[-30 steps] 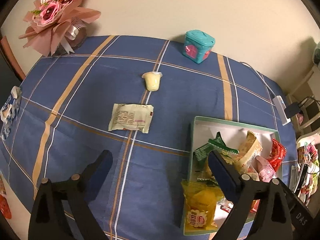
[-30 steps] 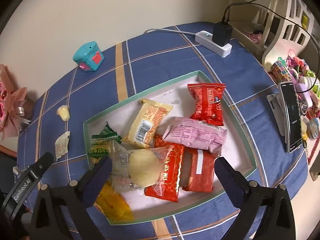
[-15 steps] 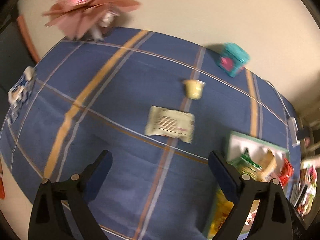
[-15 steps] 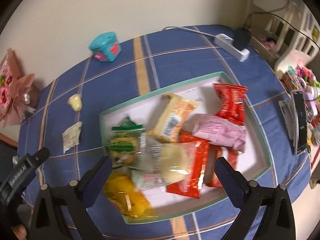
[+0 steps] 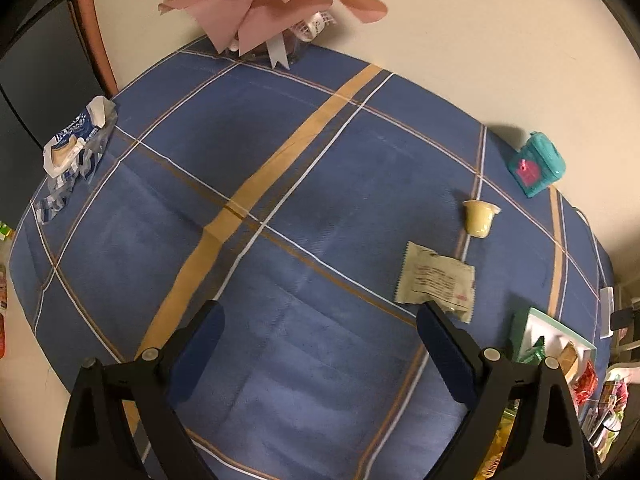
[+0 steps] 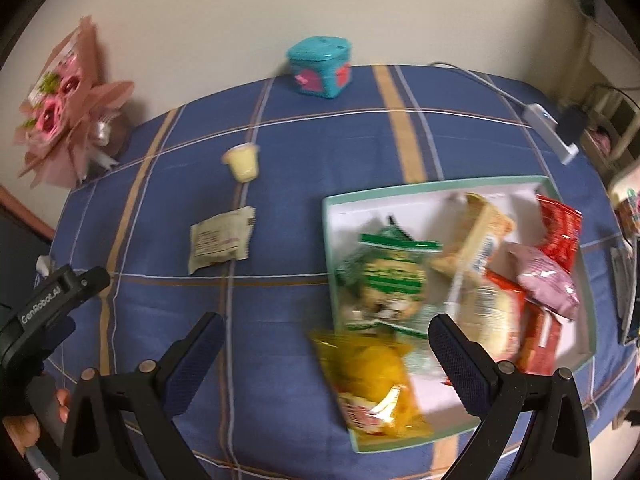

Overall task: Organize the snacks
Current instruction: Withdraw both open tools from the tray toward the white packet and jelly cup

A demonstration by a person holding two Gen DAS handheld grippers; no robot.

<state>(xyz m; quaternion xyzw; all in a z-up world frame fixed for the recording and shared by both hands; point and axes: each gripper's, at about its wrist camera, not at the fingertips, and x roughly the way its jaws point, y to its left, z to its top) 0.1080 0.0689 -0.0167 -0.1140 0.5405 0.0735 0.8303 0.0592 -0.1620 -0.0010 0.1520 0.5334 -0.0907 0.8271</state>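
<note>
Mostly done: most snacks piled in the tray (image 6: 434,188), cream packet (image 5: 436,278) and pudding cup (image 5: 480,218) left on the desk (image 5: 280,184), left tongs (image 5: 318,354) and right tongs (image 6: 326,358) both apart, empty.

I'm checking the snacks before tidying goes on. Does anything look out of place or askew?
Yes. A beige wrapped snack and a small yellow jelly cup, tipped on its side, lie on the tablecloth outside the snack box. A yellow packet hangs over the box's near corner.
</note>
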